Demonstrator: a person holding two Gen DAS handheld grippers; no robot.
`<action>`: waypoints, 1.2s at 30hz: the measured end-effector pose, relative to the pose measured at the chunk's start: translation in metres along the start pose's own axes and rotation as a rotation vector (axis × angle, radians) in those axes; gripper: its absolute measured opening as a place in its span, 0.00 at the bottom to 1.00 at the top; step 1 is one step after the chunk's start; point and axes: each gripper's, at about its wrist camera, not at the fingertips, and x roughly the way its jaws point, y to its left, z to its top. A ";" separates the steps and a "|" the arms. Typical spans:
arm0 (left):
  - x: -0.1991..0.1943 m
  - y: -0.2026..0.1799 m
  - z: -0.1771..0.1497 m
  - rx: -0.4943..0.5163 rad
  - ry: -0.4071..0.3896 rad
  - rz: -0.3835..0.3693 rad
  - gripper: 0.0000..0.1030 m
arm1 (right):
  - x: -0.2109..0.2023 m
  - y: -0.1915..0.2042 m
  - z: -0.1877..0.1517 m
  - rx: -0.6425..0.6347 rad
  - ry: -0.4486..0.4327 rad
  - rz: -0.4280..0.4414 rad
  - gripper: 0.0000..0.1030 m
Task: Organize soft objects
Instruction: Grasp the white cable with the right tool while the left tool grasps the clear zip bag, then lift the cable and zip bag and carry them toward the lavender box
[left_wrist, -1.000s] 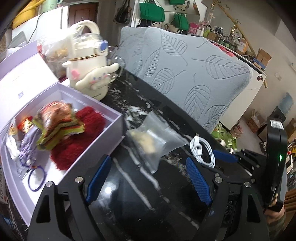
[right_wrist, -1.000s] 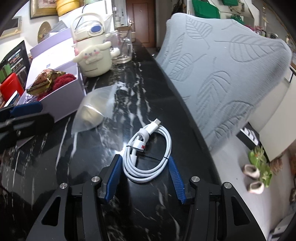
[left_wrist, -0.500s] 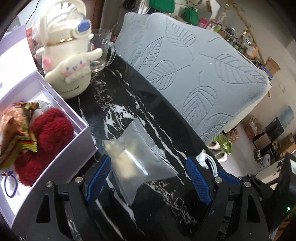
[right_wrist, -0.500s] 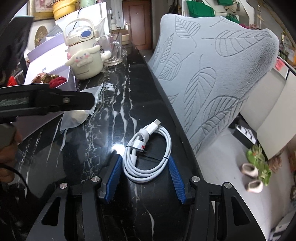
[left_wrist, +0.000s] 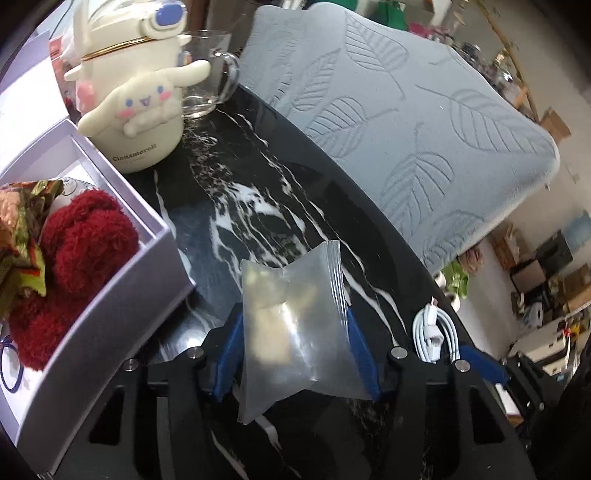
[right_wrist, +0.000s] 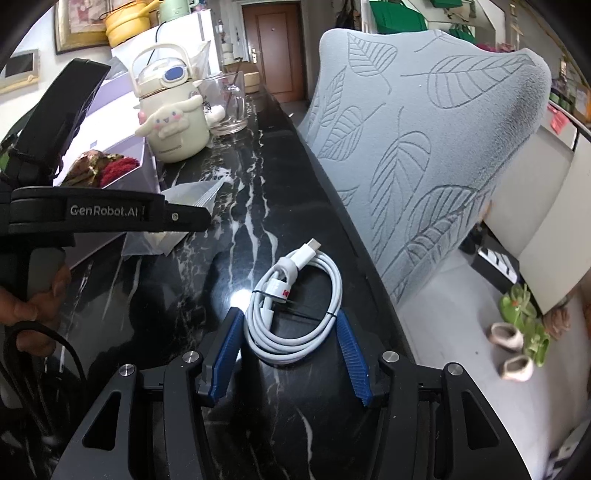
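A clear plastic bag (left_wrist: 295, 314) with a pale soft lump inside sits between the blue pads of my left gripper (left_wrist: 295, 350). The jaws are closing, and the bag buckles upward where both pads press its sides. An open lavender box (left_wrist: 129, 295) to the left holds a red plush piece (left_wrist: 81, 251) and a patterned cloth bundle (left_wrist: 18, 240). My right gripper (right_wrist: 288, 354) is shut on a coiled white cable (right_wrist: 295, 295) on the black marble counter (right_wrist: 258, 184). The same cable (left_wrist: 436, 332) shows at the right of the left wrist view.
A cream character kettle (left_wrist: 140, 110) and a glass mug (left_wrist: 207, 74) stand behind the box. A grey leaf-patterned cushion (left_wrist: 406, 129) runs along the counter's right edge. A person's hand (right_wrist: 33, 306) holds the left gripper's handle. Shoes lie on the floor (right_wrist: 517, 332).
My left gripper moved forward and down over the bag, and its jaws narrowed onto it, so the bag bowed up. The right gripper shifted slightly with the cable still between its pads.
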 end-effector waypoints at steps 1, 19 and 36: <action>-0.002 -0.002 -0.005 0.008 0.006 -0.005 0.52 | -0.001 0.001 -0.002 -0.001 0.000 0.000 0.50; -0.067 0.011 -0.102 0.044 0.048 0.010 0.52 | -0.048 0.037 -0.059 -0.018 -0.002 0.040 0.50; -0.089 0.013 -0.155 0.153 0.009 0.162 0.69 | -0.078 0.072 -0.105 -0.056 0.007 -0.002 0.75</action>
